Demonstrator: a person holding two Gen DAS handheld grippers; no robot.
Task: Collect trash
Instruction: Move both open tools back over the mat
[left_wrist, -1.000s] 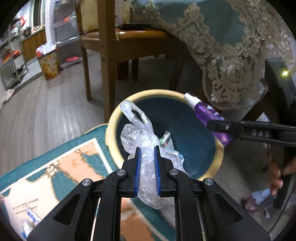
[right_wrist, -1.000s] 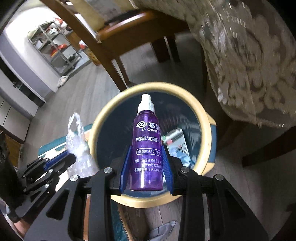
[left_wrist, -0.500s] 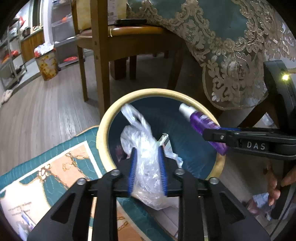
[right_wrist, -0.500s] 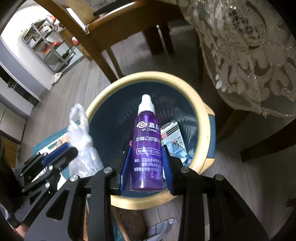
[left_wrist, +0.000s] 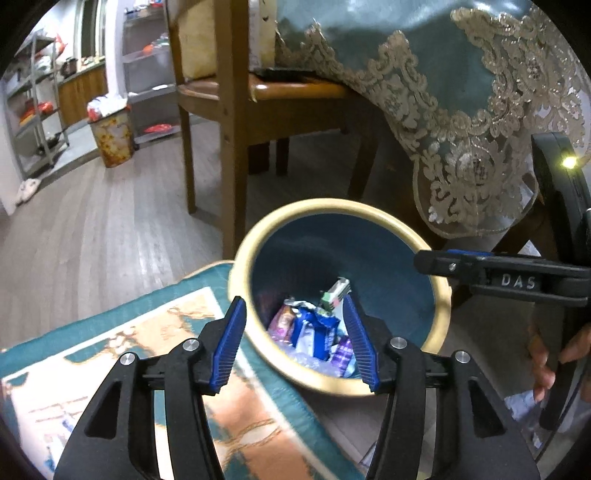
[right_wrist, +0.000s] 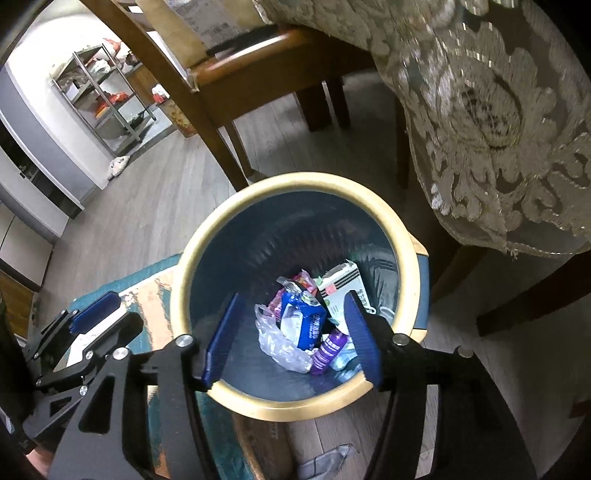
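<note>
step in hand: letting go over the bin (right_wrist: 402, 243) and clearing away; both drops look done, judging by what lies inside.
left hand-held gripper (left_wrist: 295, 341): jaws have just been opening and stand apart with nothing between them, hanging over the near rim of the bin.
right hand-held gripper (right_wrist: 291, 339): jaws have just been opening too, empty, poised over the bin mouth.
purple bottle (right_wrist: 327, 350): lying on its side at the bottom of the bin, beside the clear plastic bag (right_wrist: 279, 341).
other trash: a blue wrapper (right_wrist: 303, 325) and a small white carton (right_wrist: 343, 286) sit in the same heap.
doing it well: lift both tools straight up before swinging off, so a fingertip does not catch the rim and tip the bin.
watch: the bin stands partly on the rug (left_wrist: 110, 350) edge, close to the lace tablecloth (left_wrist: 461, 110) and a chair leg (left_wrist: 232, 166); keep the withdrawal away from that cloth.
next: probably scan the floor for leftovers; something pale lies on the floor near the bin's base, too blurred to name.
</note>
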